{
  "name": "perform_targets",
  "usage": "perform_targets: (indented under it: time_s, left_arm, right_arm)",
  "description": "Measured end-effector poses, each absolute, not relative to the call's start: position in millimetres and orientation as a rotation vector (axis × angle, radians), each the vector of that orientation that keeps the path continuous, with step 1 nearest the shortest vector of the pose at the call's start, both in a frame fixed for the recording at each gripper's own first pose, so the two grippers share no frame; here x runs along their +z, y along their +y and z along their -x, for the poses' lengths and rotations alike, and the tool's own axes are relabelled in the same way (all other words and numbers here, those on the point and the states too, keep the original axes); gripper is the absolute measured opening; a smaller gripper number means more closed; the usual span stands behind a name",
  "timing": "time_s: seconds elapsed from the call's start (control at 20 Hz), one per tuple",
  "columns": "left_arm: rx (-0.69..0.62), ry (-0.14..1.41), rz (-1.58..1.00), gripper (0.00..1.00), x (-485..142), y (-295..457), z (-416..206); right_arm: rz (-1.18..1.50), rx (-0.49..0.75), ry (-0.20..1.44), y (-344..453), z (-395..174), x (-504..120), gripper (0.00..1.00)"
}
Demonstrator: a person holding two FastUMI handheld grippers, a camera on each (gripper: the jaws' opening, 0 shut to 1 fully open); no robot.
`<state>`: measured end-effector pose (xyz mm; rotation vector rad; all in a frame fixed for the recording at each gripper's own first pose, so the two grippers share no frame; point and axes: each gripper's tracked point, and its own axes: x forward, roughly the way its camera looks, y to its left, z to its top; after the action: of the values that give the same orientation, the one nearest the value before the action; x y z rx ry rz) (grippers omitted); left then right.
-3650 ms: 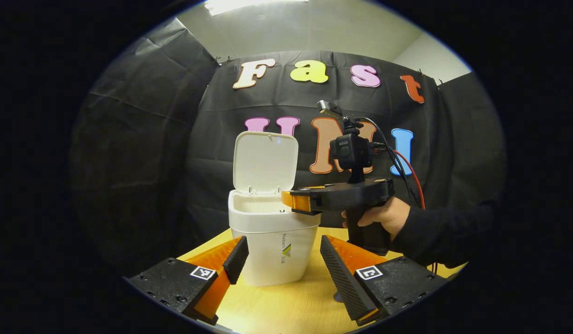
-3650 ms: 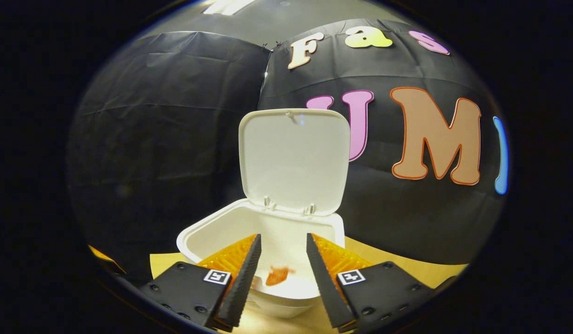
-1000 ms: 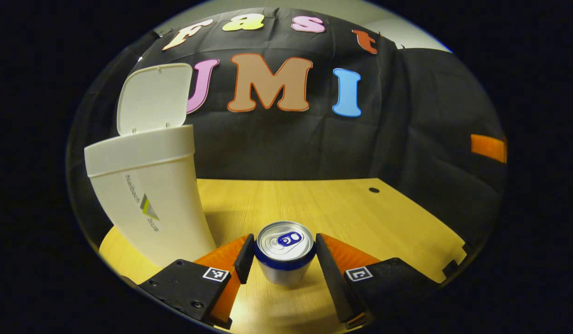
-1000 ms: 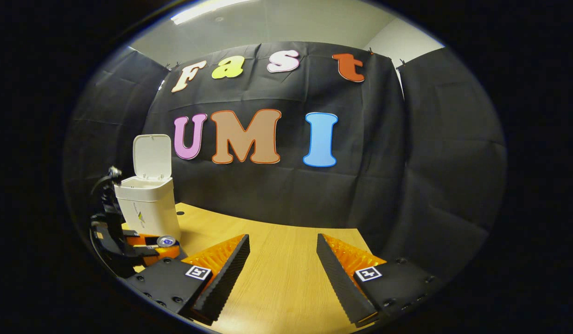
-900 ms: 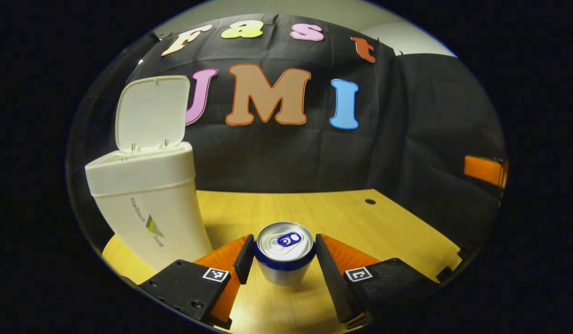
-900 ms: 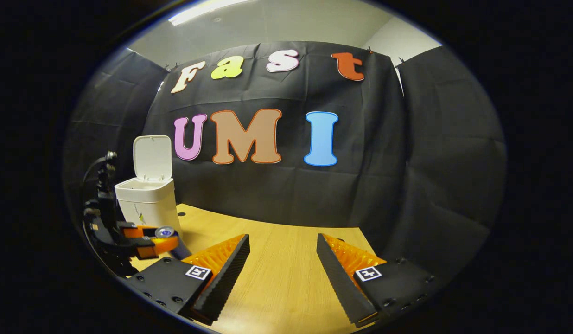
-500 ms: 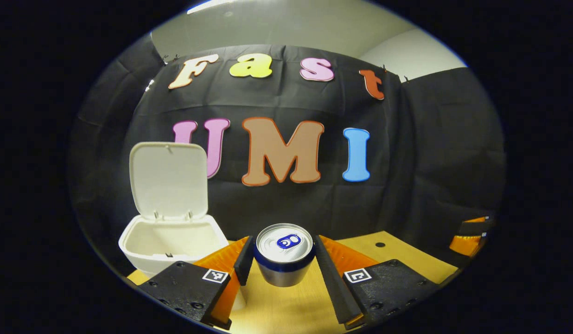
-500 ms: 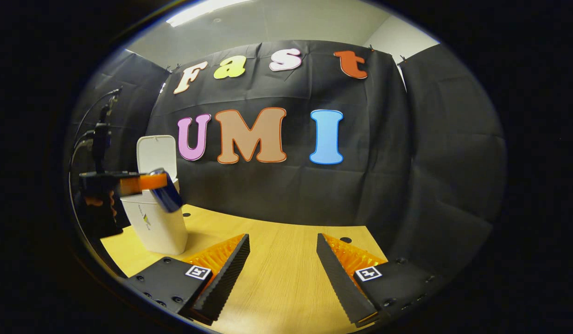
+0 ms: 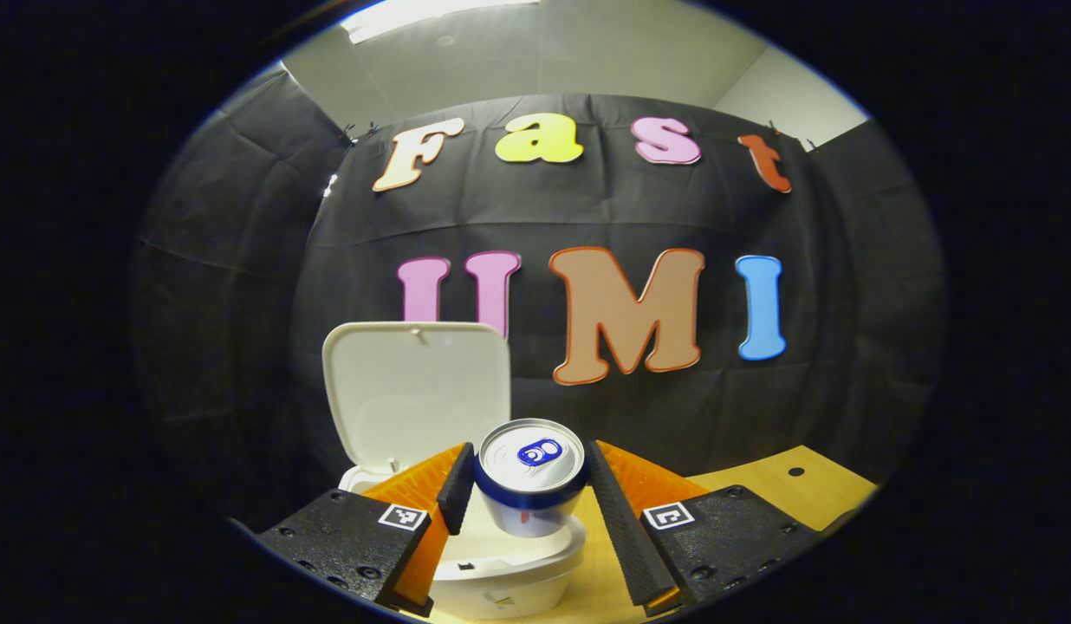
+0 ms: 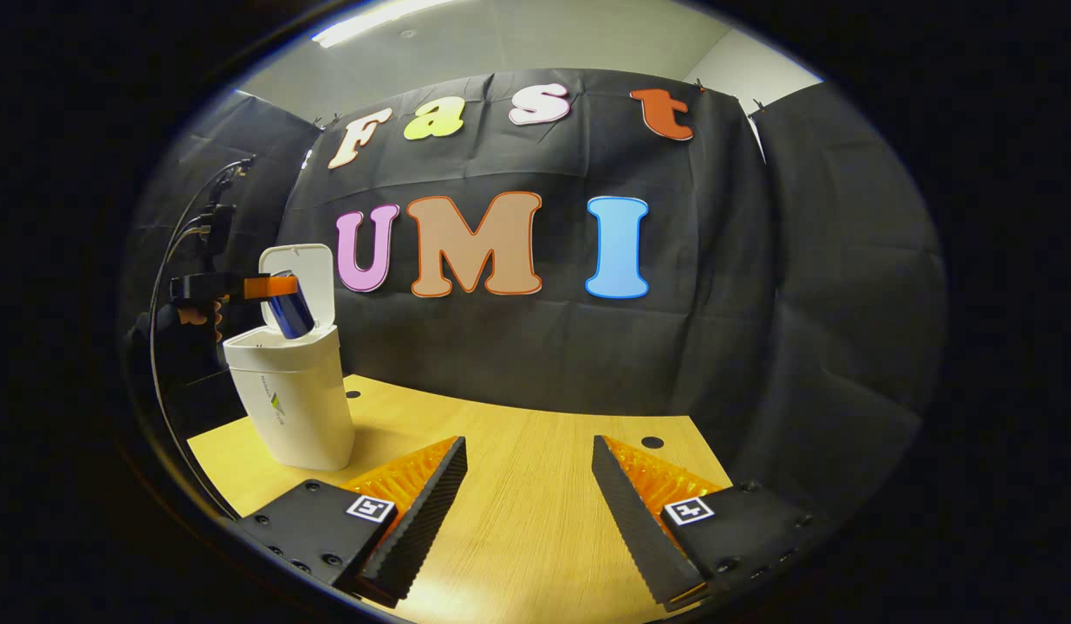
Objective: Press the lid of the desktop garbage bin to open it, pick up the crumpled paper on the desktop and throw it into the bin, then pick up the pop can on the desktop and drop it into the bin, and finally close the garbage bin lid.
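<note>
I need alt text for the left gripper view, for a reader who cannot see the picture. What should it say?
The left claw holds a pop can upright between its two fingers, above the open white garbage bin. The bin's lid stands raised behind the can, and a strip of wooden desktop shows at the right.

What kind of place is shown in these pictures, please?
Probably a recording booth in an office room: black cloth wall, a wooden table, and a small white bin with a pop can held above it.
</note>
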<state>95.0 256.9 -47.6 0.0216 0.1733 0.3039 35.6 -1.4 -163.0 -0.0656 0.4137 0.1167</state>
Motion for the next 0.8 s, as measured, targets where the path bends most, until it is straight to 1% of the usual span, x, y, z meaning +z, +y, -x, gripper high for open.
perform_targets:
  time_s: [0.1,0.25,0.3,0.35,0.4,0.55,0.6,0.65,0.7,0.75,0.8]
  left_arm:
    - [0.357,0.219,-0.027,0.76,-65.7,281.4,-92.8]
    - [0.402,0.278,-0.025,0.76,-91.0,302.8,-90.7]
    - [0.409,0.299,-0.026,0.76,-98.8,306.1,-89.5]
    - [0.415,0.314,-0.023,0.76,-105.5,307.8,-88.3]
    - [0.418,0.321,-0.02,0.76,-109.0,308.2,-87.0]
    - [0.43,0.319,-0.023,0.78,-112.0,310.1,-85.1]
    - [0.426,0.305,-0.017,0.78,-108.2,307.6,-84.3]
    - [0.416,0.283,-0.012,0.83,-102.5,304.4,-85.8]
    - [0.416,0.26,-0.016,0.88,-93.8,302.9,-84.6]
    - [0.415,0.238,-0.027,0.92,-82.6,301.2,-84.4]
    - [0.407,0.213,-0.038,0.92,-69.4,298.4,-84.4]
  right_arm:
    - [0.071,0.119,0.414,0.9,-35.0,-163.3,0.97]
    - [0.075,0.121,0.42,3.3,-34.9,-167.1,0.97]
    - [0.076,0.121,0.425,3.5,-34.9,-168.5,1.0]
    - [0.077,0.12,0.426,3.9,-34.8,-169.0,1.0]
    - [0.077,0.119,0.428,4.2,-35.4,-168.6,0.97]
    - [0.08,0.11,0.427,2.2,-34.0,-169.6,0.97]
    - [0.08,0.109,0.426,2.7,-34.8,-168.3,1.0]
    - [0.08,0.108,0.426,2.6,-33.8,-169.0,0.97]
    - [0.081,0.106,0.427,1.5,-33.5,-169.2,1.0]
    - [0.081,0.105,0.427,1.6,-33.7,-168.9,1.0]
    - [0.08,0.103,0.425,1.7,-34.2,-167.9,1.0]
